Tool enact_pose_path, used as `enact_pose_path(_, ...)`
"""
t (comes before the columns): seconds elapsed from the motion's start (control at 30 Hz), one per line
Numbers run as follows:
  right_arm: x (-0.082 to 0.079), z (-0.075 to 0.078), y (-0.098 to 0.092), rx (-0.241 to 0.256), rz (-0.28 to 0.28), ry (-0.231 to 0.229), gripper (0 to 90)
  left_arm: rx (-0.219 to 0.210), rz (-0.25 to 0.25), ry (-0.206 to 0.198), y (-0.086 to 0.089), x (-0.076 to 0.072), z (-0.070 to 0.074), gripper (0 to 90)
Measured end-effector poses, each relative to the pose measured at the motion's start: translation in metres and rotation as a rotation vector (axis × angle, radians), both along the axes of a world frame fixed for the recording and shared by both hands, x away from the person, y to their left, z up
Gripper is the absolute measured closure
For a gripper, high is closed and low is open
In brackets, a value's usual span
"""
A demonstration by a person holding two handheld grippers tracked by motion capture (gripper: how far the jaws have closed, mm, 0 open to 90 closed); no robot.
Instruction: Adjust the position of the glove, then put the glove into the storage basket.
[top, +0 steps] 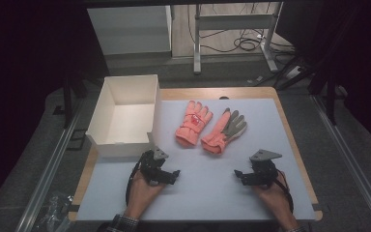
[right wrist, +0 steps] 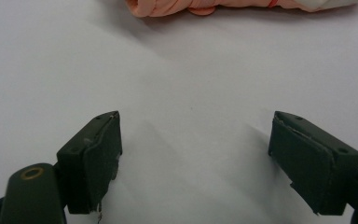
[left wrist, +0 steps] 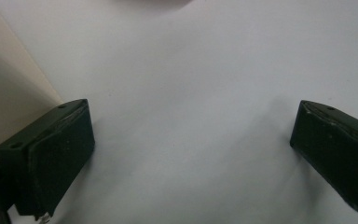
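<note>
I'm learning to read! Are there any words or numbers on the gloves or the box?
No words can be read.
Left glove: a small red and white mark on its back, too blurred to read.
Right glove: no writing shows.
White box: plain, no writing shows.

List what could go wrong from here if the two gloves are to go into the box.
1. The two orange fabric gloves, one palm-down and one showing a grey palm, lie almost touching, so a pinch on one may drag the other.
2. The open white cardboard box sits at the table's left edge, partly overhanging; a nudge from the left tool could shove it off.
3. Both tools, the right tool included, are open over the bare white mat; soft fabric lying flat may slip out.
</note>
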State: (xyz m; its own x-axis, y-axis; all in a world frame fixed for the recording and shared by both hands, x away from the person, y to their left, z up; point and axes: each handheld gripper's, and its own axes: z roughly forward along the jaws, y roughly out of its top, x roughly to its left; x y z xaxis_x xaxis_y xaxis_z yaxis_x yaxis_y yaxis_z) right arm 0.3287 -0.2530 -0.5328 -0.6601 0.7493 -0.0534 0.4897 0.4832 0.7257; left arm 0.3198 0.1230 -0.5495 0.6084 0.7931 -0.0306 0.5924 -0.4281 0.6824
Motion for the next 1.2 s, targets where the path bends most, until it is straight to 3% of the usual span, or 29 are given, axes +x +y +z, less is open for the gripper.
enact_pose_path(1.2, 0.0012, 0.0032, 0.0015, -0.003, 0.001, 0.018, 18.0, 0.000, 0.000, 0.001, 0.0000, 0.0001, 0.0000, 0.0)
